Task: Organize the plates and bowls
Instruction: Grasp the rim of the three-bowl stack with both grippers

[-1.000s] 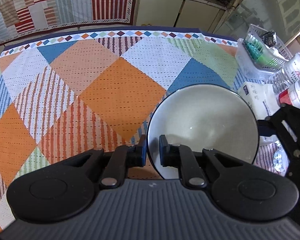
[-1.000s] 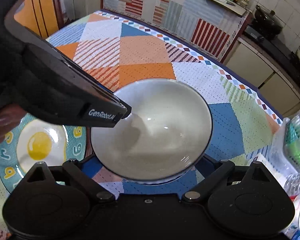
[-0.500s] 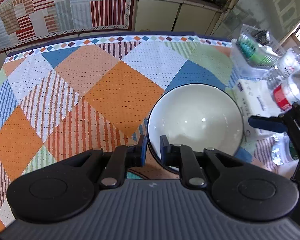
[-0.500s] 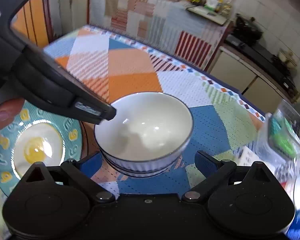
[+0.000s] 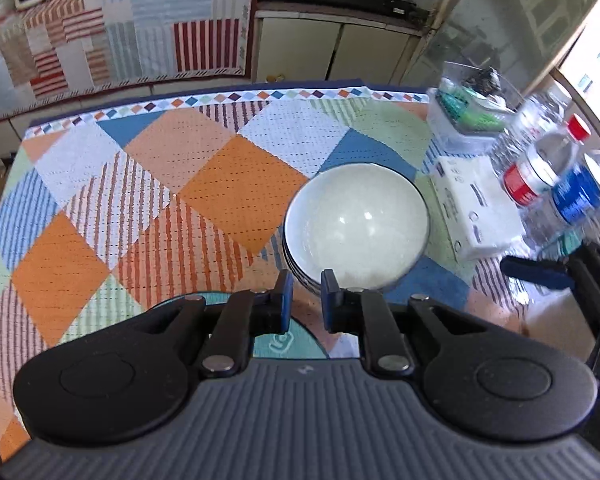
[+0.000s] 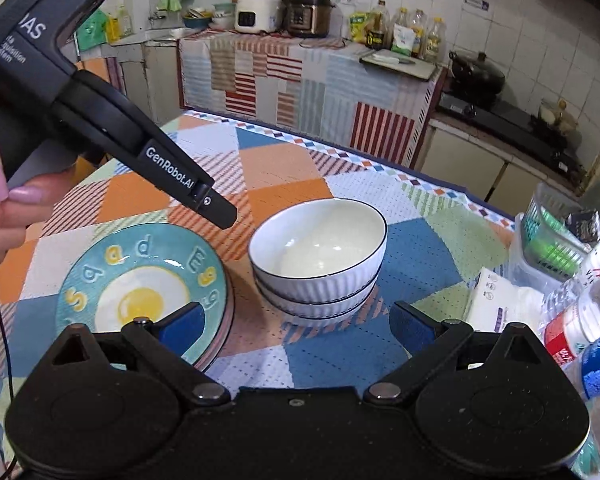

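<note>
A: Worktop (image 6: 284, 168) under a patchwork cloth. On it, the stack of white ribbed bowls (image 6: 318, 276) sits mid-cloth, nested, free of both tools. The blue plate stack with the fried-egg picture (image 6: 140, 284) lies just beside it, a narrow gap between.

B: Claws?

A: Right claw (image 6: 296, 324) wide open, empty, hanging short of the bowls. Left claw (image 5: 303, 300) nearly closed, nothing between its pads, rim of the top bowl just past them.

B: Risks from here?

A: My judgement: bowls nest loosely, so a bump from either claw on the rim could tip or slide the top one. The water bottles (image 6: 580, 320) and tissue pack (image 6: 496, 300) crowd the far side; a sideways swing could knock them over.
</note>
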`<move>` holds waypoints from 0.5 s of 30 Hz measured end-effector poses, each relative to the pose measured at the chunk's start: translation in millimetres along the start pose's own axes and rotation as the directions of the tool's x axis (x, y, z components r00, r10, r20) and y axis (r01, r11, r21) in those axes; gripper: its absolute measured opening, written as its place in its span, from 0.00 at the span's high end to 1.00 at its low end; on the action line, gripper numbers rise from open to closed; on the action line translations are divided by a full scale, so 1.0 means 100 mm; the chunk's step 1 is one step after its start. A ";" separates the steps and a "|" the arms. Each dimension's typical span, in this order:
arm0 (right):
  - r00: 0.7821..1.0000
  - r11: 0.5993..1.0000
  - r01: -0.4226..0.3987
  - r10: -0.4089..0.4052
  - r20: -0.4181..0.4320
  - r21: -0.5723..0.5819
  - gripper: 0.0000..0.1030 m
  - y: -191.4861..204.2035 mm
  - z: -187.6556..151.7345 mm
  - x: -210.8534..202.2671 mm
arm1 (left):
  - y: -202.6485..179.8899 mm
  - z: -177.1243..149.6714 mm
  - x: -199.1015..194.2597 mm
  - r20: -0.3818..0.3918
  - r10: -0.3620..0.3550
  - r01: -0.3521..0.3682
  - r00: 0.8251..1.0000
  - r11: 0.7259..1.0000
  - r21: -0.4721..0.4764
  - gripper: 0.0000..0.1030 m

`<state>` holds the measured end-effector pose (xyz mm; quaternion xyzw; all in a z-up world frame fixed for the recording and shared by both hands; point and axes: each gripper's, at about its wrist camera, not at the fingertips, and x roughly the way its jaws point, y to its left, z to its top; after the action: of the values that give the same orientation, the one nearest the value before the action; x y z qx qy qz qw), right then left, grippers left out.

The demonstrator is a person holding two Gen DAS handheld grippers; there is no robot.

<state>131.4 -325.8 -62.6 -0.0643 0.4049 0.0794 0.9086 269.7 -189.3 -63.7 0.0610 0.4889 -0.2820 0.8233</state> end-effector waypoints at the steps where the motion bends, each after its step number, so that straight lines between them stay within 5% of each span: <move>1: 1.000 1.000 0.001 -0.001 0.007 -0.007 0.03 0.03 -0.02 -0.05 | -0.02 -0.04 -0.05 0.000 -0.002 0.002 1.000 1.000 0.006 0.86; 7: 0.997 0.997 -0.076 0.076 0.012 0.022 0.03 0.08 -0.11 -0.34 | -0.13 -0.25 -0.31 -0.002 -0.033 0.033 0.999 0.998 0.047 0.86; 15: 0.998 0.999 -0.047 0.046 0.040 0.018 0.02 0.06 -0.30 -0.36 | -0.22 -0.42 -0.41 0.012 -0.027 0.025 1.000 0.993 0.118 0.81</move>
<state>84.4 -328.6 -56.2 -0.0446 0.3892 0.0978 0.9149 211.4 -175.3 -47.2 0.1015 0.4666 -0.3215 0.8177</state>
